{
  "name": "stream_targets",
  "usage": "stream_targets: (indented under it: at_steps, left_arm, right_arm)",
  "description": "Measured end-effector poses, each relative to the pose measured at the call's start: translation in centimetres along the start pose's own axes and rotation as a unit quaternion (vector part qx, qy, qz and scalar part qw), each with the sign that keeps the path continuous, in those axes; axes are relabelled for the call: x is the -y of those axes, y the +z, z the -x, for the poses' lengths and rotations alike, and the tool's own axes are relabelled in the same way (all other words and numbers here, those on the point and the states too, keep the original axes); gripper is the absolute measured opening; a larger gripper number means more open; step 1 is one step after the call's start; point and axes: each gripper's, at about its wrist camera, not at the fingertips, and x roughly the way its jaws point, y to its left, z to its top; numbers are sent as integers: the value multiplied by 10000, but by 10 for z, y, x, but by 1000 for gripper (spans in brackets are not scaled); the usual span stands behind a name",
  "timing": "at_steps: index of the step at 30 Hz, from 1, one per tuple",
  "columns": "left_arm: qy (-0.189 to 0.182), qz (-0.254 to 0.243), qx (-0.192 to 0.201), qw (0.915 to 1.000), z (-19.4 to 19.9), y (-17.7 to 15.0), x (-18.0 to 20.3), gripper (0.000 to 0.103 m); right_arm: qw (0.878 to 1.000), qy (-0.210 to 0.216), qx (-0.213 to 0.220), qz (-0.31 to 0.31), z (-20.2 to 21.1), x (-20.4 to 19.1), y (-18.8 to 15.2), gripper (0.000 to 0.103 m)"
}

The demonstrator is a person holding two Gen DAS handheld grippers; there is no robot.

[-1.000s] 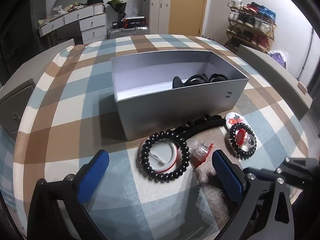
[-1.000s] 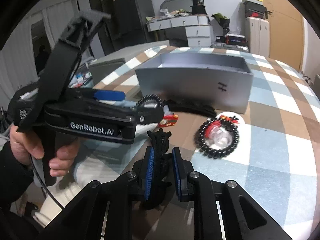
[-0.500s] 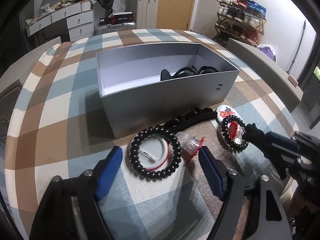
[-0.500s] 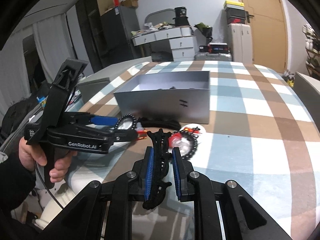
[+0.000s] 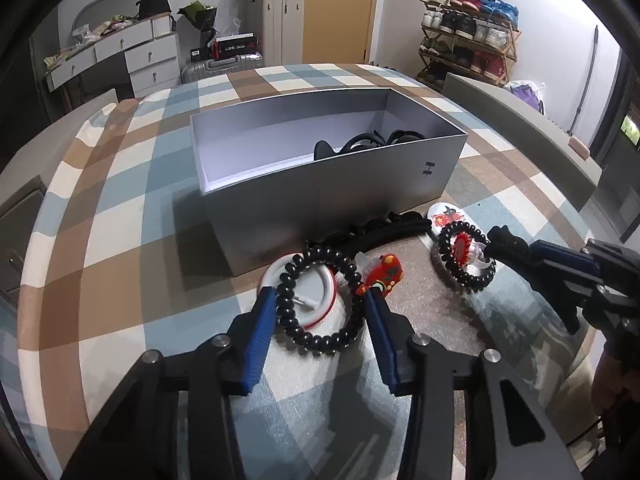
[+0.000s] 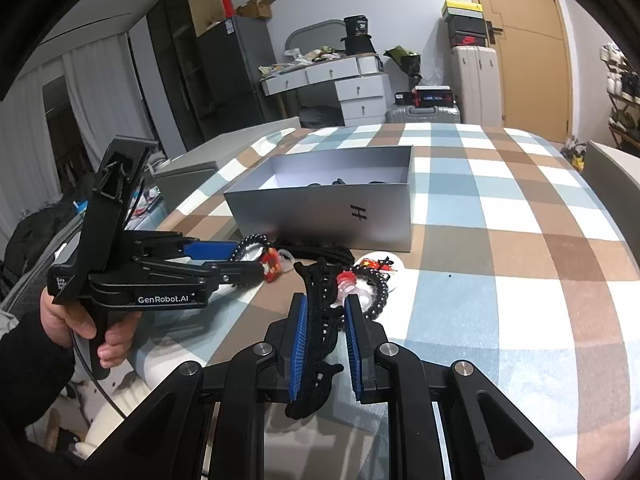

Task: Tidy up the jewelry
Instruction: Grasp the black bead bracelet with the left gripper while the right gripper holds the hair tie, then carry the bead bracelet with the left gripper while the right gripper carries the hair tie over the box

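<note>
A grey open box (image 5: 332,196) stands on the checked table and holds black hair accessories (image 5: 360,142). In front of it lie a large black bead bracelet (image 5: 320,300) around a white disc, a red charm (image 5: 384,274), a black headband (image 5: 384,228) and a smaller black bead bracelet (image 5: 464,256). My left gripper (image 5: 320,304) is open, its fingers on either side of the large bracelet. My right gripper (image 6: 325,312) is shut on a black claw hair clip (image 6: 320,312), held above the table near the smaller bracelet (image 6: 374,284).
The box (image 6: 332,208) sits mid-table. A white badge (image 5: 446,214) lies by the box's right corner. Grey chair backs (image 5: 520,120) stand at the table's right edge. Drawers, suitcases and a shoe rack stand behind.
My left gripper has moved forward and narrowed, its fingers now flanking the large bracelet. My right gripper has lifted and pulled back with the clip.
</note>
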Motion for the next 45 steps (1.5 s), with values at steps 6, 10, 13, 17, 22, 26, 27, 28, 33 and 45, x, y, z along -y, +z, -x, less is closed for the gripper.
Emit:
stream_targets:
  at_steps: [6,10,13,17,22,26,27,28,33,45]
  left_arm:
    - [186,23,210,9996,6,-7,7,31]
    - [223,83,210,9995,8,-11,4,12]
    - [176,180,219,9994,9,-15,0,12]
    - [83,236,202,9995,11,-17,1,8]
    - [171,209,239,9994,13,-17,4,6]
    - [368,259,314,9985,19,-17,3,5]
    - [417,253,332,9983,21,-17,3,5]
    - [435,218,349,9982,23,-16,4,5]
    - [531,221,547,9968,36,-13,5,5]
    - [416,513,1225,9903,68,34,-13,5]
  right_arm:
    - [10000,-11,-8,-21,1,-1,1,18]
    - [10000,-29,1,-45,1,0,1,18]
    - [9999,1,-16,-103,0,1,1,18]
    - [10000,-4,-20,-91,-1,1,2,18]
    - [9999,-24,4,-157,-1,3,2,18]
    - [9998,-38,51,-162,1,4,3,18]
    - [9998,-27,67,-168,2,4,3,18]
    - [9998,-23,81,-167,2,4,4,18]
    - [9997,7,197,-170,6,3,11,18]
    - [9964,595,552,-235,6,6,66,18]
